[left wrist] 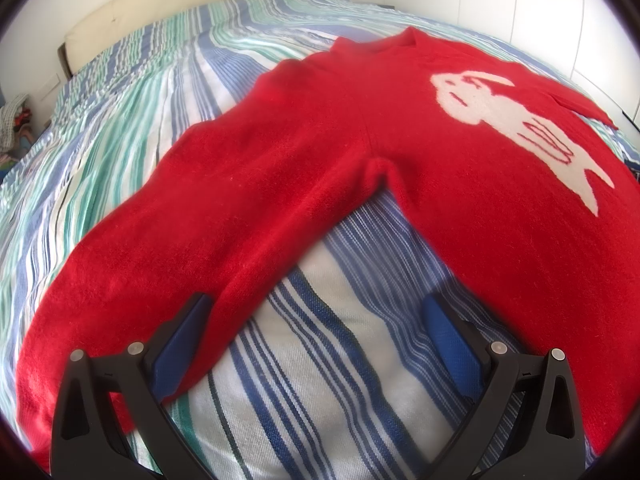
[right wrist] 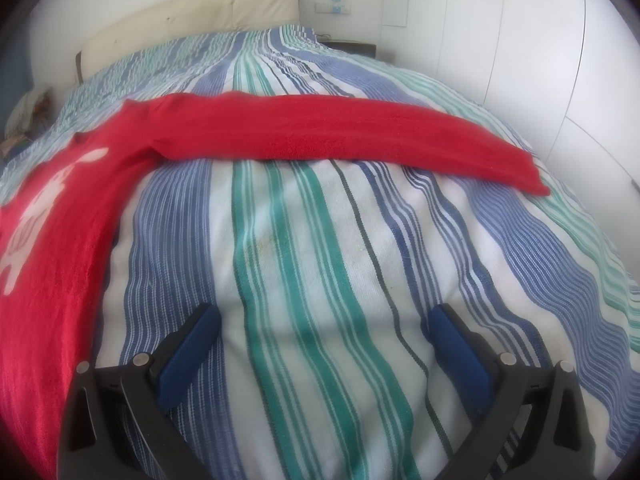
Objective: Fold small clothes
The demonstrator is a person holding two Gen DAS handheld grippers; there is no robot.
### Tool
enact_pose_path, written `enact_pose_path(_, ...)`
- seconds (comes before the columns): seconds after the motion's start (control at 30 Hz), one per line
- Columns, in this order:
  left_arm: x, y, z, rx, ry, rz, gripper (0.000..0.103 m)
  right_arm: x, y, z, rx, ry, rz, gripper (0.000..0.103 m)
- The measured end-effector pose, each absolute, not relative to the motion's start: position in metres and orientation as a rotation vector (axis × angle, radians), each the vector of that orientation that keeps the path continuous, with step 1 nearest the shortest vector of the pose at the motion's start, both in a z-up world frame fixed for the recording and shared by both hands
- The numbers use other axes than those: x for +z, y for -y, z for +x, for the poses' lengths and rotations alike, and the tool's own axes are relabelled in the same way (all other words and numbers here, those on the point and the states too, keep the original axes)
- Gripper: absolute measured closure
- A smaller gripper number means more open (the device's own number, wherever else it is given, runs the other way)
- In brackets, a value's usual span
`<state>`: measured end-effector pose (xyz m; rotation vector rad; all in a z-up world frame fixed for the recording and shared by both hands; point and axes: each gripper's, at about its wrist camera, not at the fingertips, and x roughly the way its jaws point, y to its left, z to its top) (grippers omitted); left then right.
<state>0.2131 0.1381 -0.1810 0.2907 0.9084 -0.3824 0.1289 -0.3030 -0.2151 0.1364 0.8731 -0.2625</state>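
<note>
- Your red sweater (left wrist: 360,152) is lying spread flat on the striped bedspread (left wrist: 312,380), white figure (left wrist: 516,128) face up, both sleeves stretched out to the sides
- Your left gripper (left wrist: 316,320) is hovering with its jaws spread wide and nothing between them; its left pad (left wrist: 184,344) is sitting just beside the lower edge of the left sleeve (left wrist: 160,248), its right pad close to the body's side edge
- That left sleeve is running from the armpit, far and centre in the left wrist view, down toward the near left, so its long axis is lying diagonally across your left gripper's line and its cuff end is passing off to the gripper's left
- Your right gripper (right wrist: 324,332) is also hanging released and empty over bare bedspread (right wrist: 320,264)
- The right sleeve (right wrist: 340,136) is lying well apart from it on the far side, its long axis crossing left to right, cuff at the far right
- The body's side edge (right wrist: 72,248) is running down the near left of the right gripper
- Judging by this, your left gripper is the nearer one to cloth, so the left sleeve is looking like the natural first fold
</note>
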Motion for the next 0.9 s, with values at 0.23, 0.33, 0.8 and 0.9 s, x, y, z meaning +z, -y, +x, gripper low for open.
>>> enact_pose_path(0.23,-0.1810,-0.1379,0.2130,-0.382,-0.908,0.291,0.000,-0.2152,0.3029,0.1289,-0.262,-0.873,0.137,0.000)
enact_pose_path(0.33,-0.1810,-0.1379,0.2130,-0.382,-0.908,0.291,0.000,-0.2152,0.3030,0.1289,-0.262,-0.872,0.137,0.000)
enact_pose_path(0.8,-0.1807,-0.1377,0.2131,-0.381,-0.909,0.291,0.000,-0.2130,0.3028,0.1251,-0.260,-0.867,0.142,0.000)
enact_pose_path(0.9,-0.1806,-0.1377,0.2131,-0.381,-0.908,0.291,0.000,-0.2132,0.3028,0.1249,-0.260,-0.867,0.142,0.000)
